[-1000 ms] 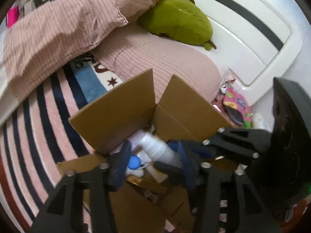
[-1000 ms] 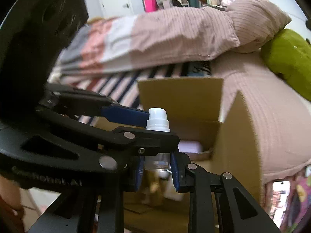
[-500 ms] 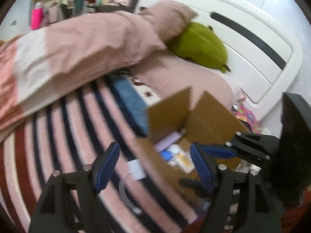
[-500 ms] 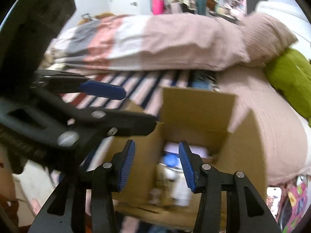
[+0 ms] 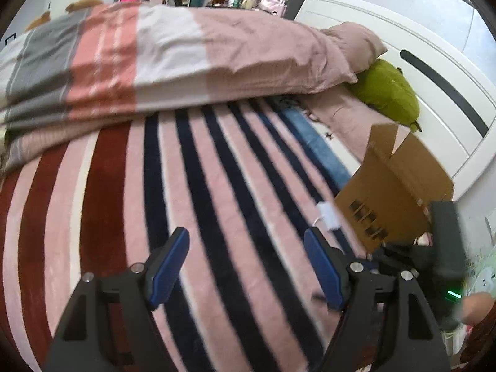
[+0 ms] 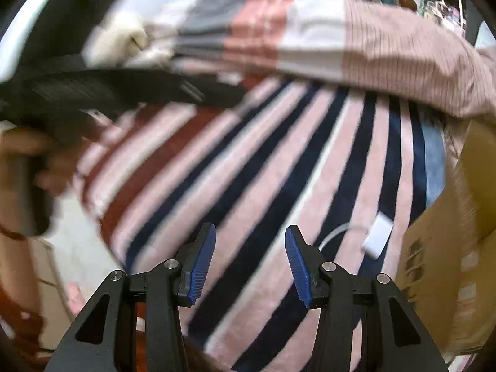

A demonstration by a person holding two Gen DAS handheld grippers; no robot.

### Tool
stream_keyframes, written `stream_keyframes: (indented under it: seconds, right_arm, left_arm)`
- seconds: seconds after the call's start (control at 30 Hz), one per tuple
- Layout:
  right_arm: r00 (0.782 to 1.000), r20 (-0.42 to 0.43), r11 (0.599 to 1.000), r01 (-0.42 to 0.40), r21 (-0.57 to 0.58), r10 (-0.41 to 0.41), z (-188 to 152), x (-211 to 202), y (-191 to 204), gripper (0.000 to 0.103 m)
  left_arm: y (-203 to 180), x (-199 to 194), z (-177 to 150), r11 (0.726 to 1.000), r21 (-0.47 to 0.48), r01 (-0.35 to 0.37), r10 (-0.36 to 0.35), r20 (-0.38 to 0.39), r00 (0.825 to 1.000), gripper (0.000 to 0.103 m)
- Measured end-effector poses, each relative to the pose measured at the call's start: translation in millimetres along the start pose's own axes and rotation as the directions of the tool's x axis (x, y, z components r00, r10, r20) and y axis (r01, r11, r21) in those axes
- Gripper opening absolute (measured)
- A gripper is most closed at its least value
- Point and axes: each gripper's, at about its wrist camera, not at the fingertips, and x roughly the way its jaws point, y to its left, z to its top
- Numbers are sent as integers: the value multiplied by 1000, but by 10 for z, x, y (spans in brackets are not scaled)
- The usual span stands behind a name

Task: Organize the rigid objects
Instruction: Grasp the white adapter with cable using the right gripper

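A brown cardboard box (image 5: 393, 186) stands on the striped bed at the right; its inside is hidden from here. It also shows at the right edge of the right wrist view (image 6: 449, 248). A white charger block with a cable (image 5: 329, 215) lies on the blanket beside the box, also in the right wrist view (image 6: 376, 235). My left gripper (image 5: 245, 266) is open and empty above the striped blanket. My right gripper (image 6: 249, 257) is open and empty above the same blanket, left of the box.
A folded pink, white and grey duvet (image 5: 173, 59) lies across the far side of the bed. A green plush toy (image 5: 390, 93) and a pink pillow (image 5: 356, 43) rest by the white headboard (image 5: 434, 71). The left hand-held gripper (image 6: 93, 93) shows blurred at the left.
The right gripper let go of the white-capped bottle over the box and opened. Both grippers have swung left, away from the box, and now face the bare striped blanket.
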Motion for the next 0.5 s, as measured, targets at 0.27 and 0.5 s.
stream_keyframes:
  seconds: [0.27,0.5]
  right_arm:
    - [987,-31,978,158,133,-155,-220,515,-459,29]
    - [999,27,997,46,63,-48,-118,520,-229,3]
  left_arm:
    - [185,136,-304,1000,-19,17,-17,-32,999,74]
    - [199,170,-314,999,-24,33,-34,-37,999,74]
